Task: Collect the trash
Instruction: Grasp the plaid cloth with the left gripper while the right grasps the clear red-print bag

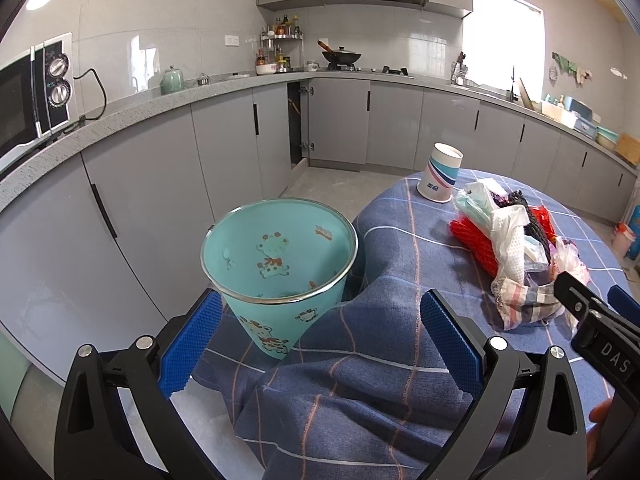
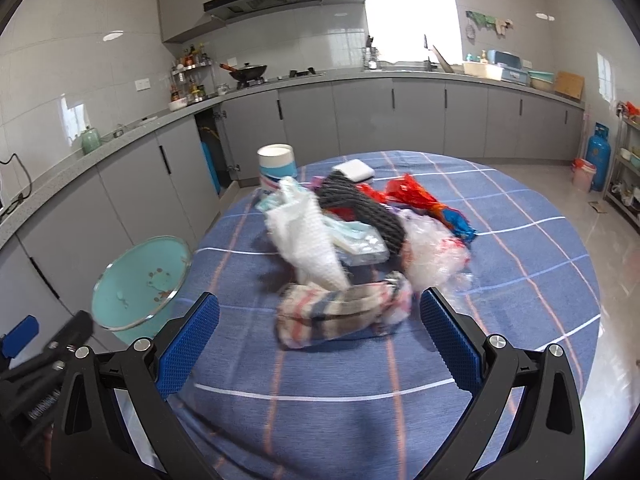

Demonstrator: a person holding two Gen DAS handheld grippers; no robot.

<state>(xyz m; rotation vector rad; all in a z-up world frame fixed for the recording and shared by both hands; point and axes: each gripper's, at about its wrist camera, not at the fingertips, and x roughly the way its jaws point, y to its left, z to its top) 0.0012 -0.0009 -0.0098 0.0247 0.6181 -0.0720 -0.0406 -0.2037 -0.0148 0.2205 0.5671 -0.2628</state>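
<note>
The left hand-held gripper stood wide open at the bottom of its own view, blue ribbed pads spread apart with nothing between them. Its left pad sat just beside the outer wall of a turquoise plastic waste bin with cartoon animal prints and a metal rim, left of centre in the frame; whether pad and bin touched could not be told. The bin stood on the floor against the draped edge of the blue checked tablecloth covering the round table.

The right hand-held gripper was likewise open and empty, low in its view, its pads flanking a crumpled striped cloth in pink, grey and white from the near side, without contact. That cloth lay at the near edge of a pile of trash in the middle of the frame: a white mesh foam sleeve, a black netted piece, clear crinkled plastic and a red and blue wrapper. The pile looked somewhat blurred. Behind it, toward the upper centre, stood a white paper cup with blue and pink stripes. The bin appeared at the lower left of this view, beside the table edge, with some small dark specks inside.
</note>
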